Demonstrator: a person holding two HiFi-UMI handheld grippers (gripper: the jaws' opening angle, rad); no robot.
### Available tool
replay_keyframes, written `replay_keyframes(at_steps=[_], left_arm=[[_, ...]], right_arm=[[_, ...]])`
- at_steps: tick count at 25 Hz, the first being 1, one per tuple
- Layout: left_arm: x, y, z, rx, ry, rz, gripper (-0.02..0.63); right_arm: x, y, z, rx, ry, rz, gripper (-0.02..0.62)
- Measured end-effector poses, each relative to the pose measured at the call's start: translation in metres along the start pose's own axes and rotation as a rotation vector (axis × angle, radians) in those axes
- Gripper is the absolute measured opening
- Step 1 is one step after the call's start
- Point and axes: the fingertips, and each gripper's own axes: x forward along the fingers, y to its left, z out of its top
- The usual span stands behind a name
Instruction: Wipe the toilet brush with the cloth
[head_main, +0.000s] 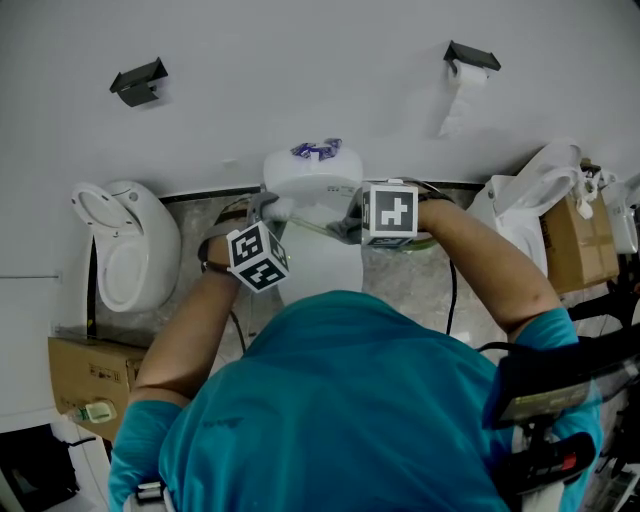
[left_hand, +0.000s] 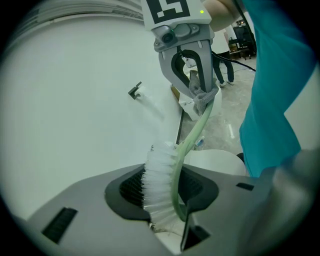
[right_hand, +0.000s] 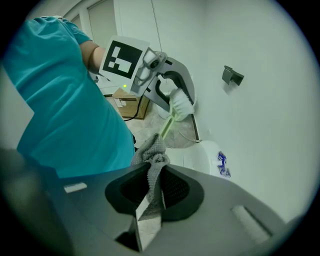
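Head view: a white toilet (head_main: 312, 175) sits beneath both grippers, with another white fixture (head_main: 130, 245) out beyond the left gripper (head_main: 272, 208). The forearms converge, and the right gripper (head_main: 345, 228) is pitched steeply down.

Left gripper view: the jaws clamp the toilet brush (left_hand: 159, 185) by its white bristle head, and its pale green handle runs ahead.

Right gripper view: the jaws pinch the grey cloth (right_hand: 152, 170), bunched against that handle just ahead.

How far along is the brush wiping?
Done: both are picked up, the left gripper shut on the brush at its bristles, the right gripper shut on the cloth. In hand: the cloth is against the green handle. Left: the rest of the handle; how much is wiped cannot be told.
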Motion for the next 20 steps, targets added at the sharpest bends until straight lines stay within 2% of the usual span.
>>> replay_keyframes(at_steps=[11, 20], left_arm=[[0.000, 0.005, -0.012, -0.017, 0.029, -0.002, 0.160], [0.001, 0.006, -0.021, -0.024, 0.045, -0.005, 0.160]], right_arm=[[-0.002, 0.013, -0.024, -0.058, 0.082, 0.061, 0.053], [-0.008, 0.018, -0.047, -0.089, 0.165, 0.076, 0.052]])
